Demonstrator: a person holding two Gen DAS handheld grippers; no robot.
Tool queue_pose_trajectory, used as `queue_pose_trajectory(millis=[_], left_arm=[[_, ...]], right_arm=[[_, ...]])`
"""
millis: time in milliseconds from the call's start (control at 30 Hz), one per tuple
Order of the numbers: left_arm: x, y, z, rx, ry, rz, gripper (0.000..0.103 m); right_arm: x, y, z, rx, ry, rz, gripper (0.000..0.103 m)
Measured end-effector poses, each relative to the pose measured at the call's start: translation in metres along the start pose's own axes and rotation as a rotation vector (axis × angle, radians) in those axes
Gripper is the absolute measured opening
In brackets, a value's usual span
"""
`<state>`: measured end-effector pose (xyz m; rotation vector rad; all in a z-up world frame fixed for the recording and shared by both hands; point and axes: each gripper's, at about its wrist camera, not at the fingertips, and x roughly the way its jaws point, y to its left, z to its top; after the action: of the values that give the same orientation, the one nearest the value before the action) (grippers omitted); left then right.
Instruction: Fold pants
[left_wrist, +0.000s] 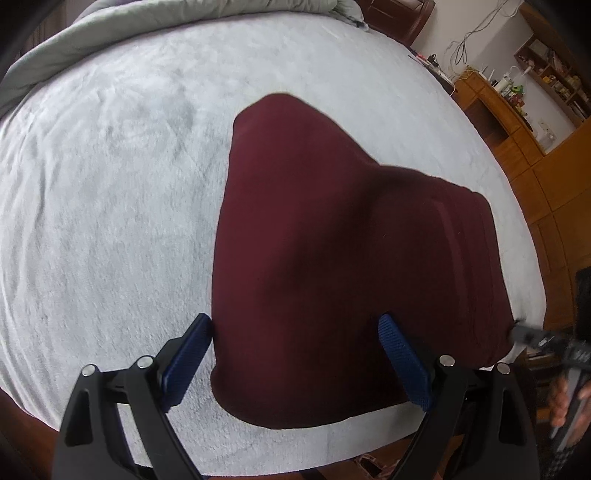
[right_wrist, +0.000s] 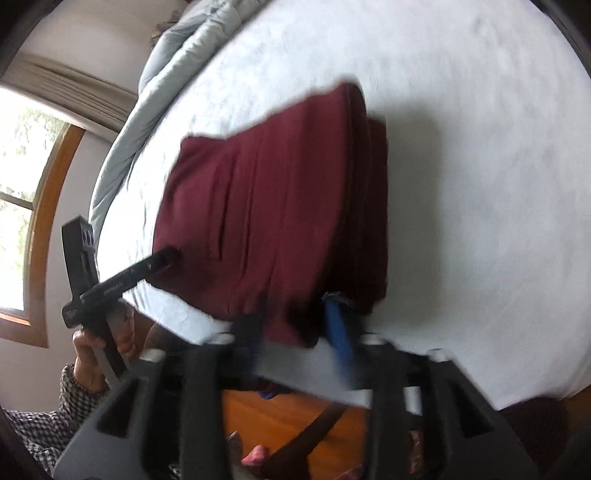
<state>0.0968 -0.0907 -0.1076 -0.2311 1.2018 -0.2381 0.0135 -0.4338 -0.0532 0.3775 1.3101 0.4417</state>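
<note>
**Folded maroon pants lying at the bed's near edge, both grippers at their corners**

In the left wrist view, the left gripper (left_wrist: 295, 354) is standing with its blue-padded fingers (left_wrist: 404, 363) spread wide, released, one on each side of the near left corner of the maroon pants (left_wrist: 332, 258); the pads are not pressing the cloth. In the right wrist view, the right gripper (right_wrist: 299, 328) is blurred; its jaws are sitting partly apart with the near edge of the pants (right_wrist: 277, 206) between them, and I cannot tell whether the pads are touching the fabric. A hand (right_wrist: 88, 354) in a checked sleeve (right_wrist: 51, 421) is holding the left gripper's handle.

The pants are lying folded into a thick stack on the pale fleece blanket (left_wrist: 110, 184) covering the bed, close to its near edge. Farther back, a grey duvet (left_wrist: 147, 40) is lying bunched along the bed's far side. Beyond the bed, wooden shelving (left_wrist: 517, 110) is standing against the wall, and a wood-framed window (right_wrist: 33, 192) is showing daylight.
</note>
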Motion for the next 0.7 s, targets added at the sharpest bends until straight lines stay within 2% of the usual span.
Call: queue_pose_trajectory(millis=[100,267,400,433,467,533,567,633,700], left_arm=[[-0.002,-0.005,0.002,0.02,-0.015,0.007,0.092],[0.0,-0.013,0.007,0.036,-0.018,0.018,0.094],[0.001,-0.013,0.008,0.03,-0.021,0.018,0.094],[0.001,-0.013,0.008,0.031,-0.021,0.02,0.094],[0.001,-0.013,0.008,0.031,-0.021,0.021,0.094],[0.003,-0.012,0.01,0.031,-0.019,0.027,0.094],[0.004,-0.012,0.01,0.028,-0.018,0.03,0.094],[0.004,-0.013,0.01,0.022,-0.021,0.029,0.094],[0.003,-0.014,0.009,0.018,-0.024,0.026,0.094]], right_arm=[[-0.007,-0.002,0.027,-0.006,-0.061,-0.024,0.056],[0.005,-0.021,0.073,0.053,-0.119,0.011,0.058],[0.024,-0.038,0.098,0.099,-0.119,0.039,0.059],[0.028,-0.041,0.103,0.111,-0.12,0.069,0.056],[0.034,-0.041,0.107,0.112,-0.117,0.098,0.046],[0.043,-0.042,0.115,0.121,-0.101,0.117,0.013],[0.046,-0.04,0.117,0.11,-0.094,0.114,0.006],[0.043,-0.032,0.121,0.065,-0.12,0.091,0.005],[0.027,-0.027,0.121,0.045,-0.189,0.107,0.005]])
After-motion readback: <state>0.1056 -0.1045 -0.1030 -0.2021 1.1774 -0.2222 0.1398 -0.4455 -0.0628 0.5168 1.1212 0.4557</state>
